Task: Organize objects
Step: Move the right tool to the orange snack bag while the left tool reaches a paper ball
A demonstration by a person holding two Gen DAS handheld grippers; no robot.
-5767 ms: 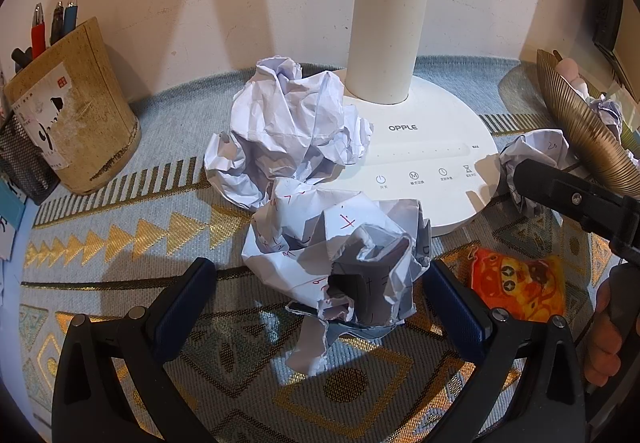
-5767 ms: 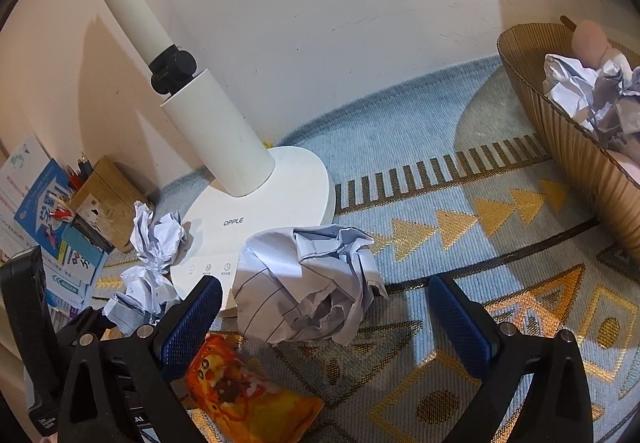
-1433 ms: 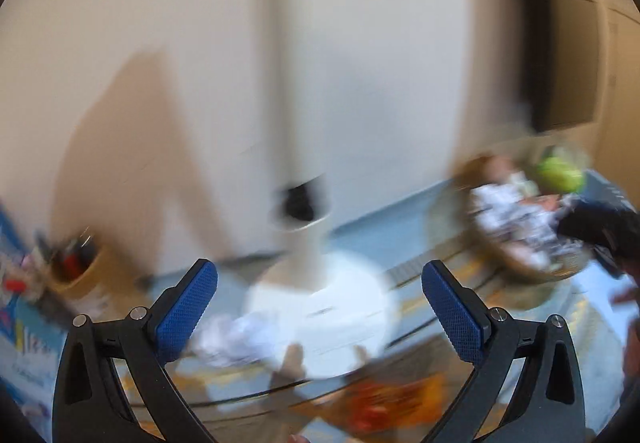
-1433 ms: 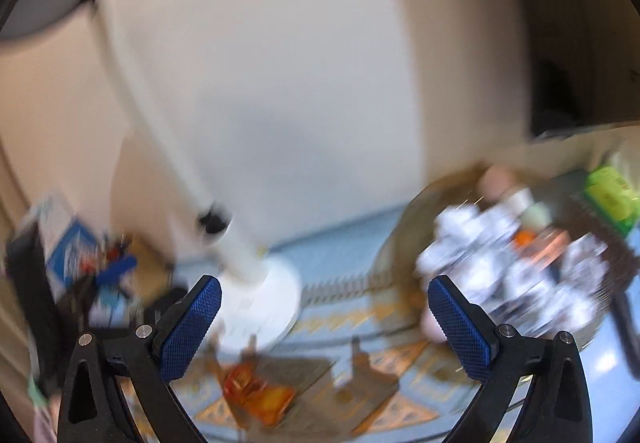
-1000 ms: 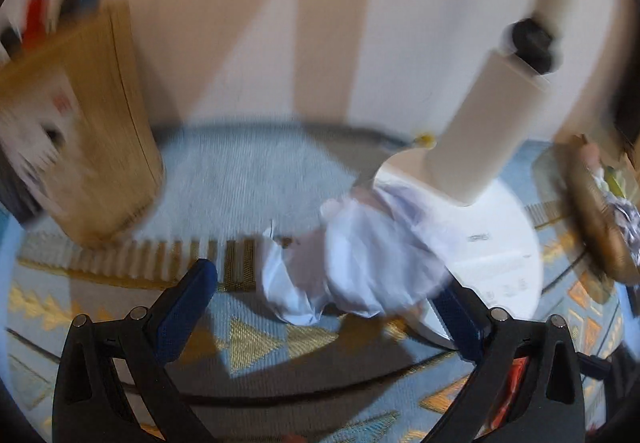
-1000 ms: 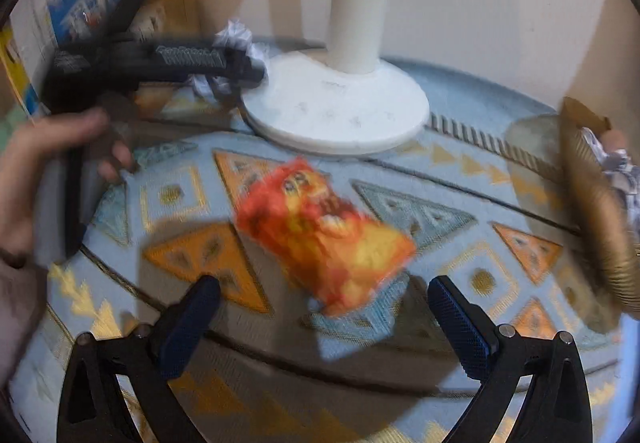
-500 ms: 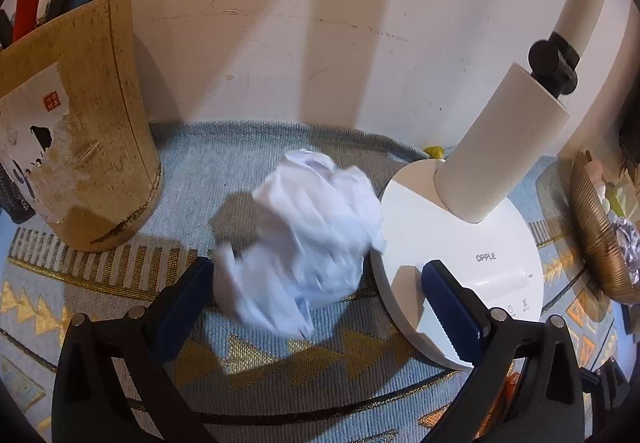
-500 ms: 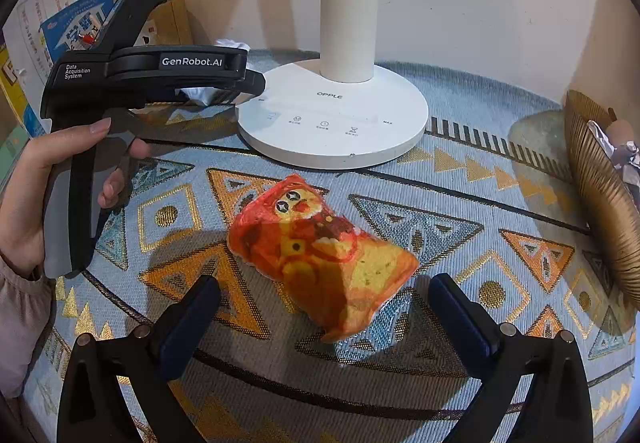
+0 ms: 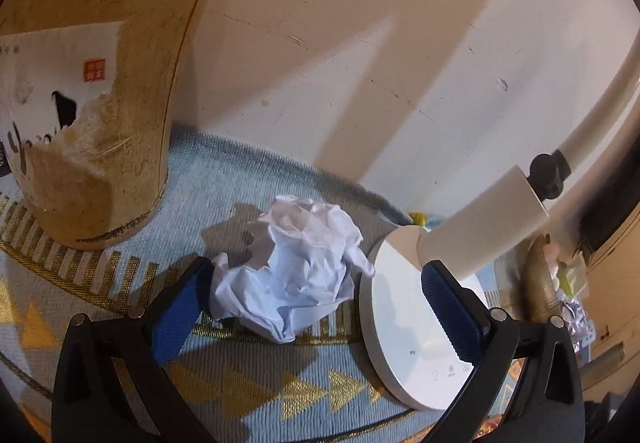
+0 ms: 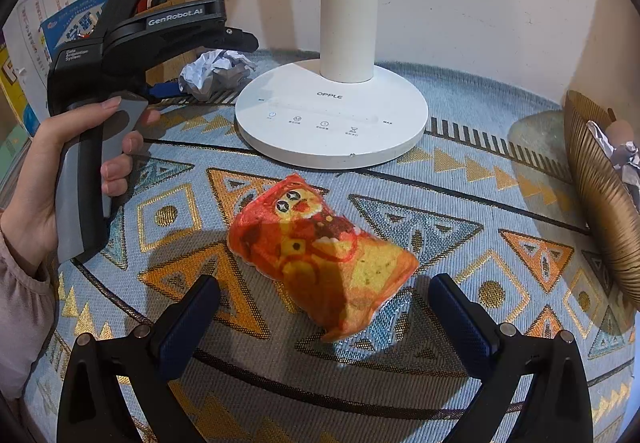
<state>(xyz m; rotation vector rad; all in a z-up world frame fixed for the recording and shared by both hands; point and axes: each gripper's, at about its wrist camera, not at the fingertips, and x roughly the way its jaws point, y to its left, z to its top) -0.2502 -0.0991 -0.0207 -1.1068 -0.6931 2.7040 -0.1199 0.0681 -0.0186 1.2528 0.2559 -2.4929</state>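
A crumpled white paper ball [image 9: 296,267] lies on the patterned mat between a pen cup and the lamp base. My left gripper [image 9: 316,315] is open, its blue pads on either side of the ball's near edge, the left pad almost touching it. In the right wrist view the same paper ball [image 10: 214,73] sits ahead of the left gripper [image 10: 168,55], which a hand holds. An orange snack bag [image 10: 320,255] lies flat on the mat. My right gripper [image 10: 324,319] is open just in front of the bag, empty.
A white lamp base [image 10: 332,115] with its post stands at the back by the wall. A tan pen cup [image 9: 92,115] stands left of the paper. A gold ribbed bowl [image 10: 600,195] holding crumpled paper sits at the right edge. Booklets [image 10: 52,27] lean at far left.
Both grippers came back from the bowl to the mat. The left one has closed in low on the paper ball; the right one has settled near the snack bag.
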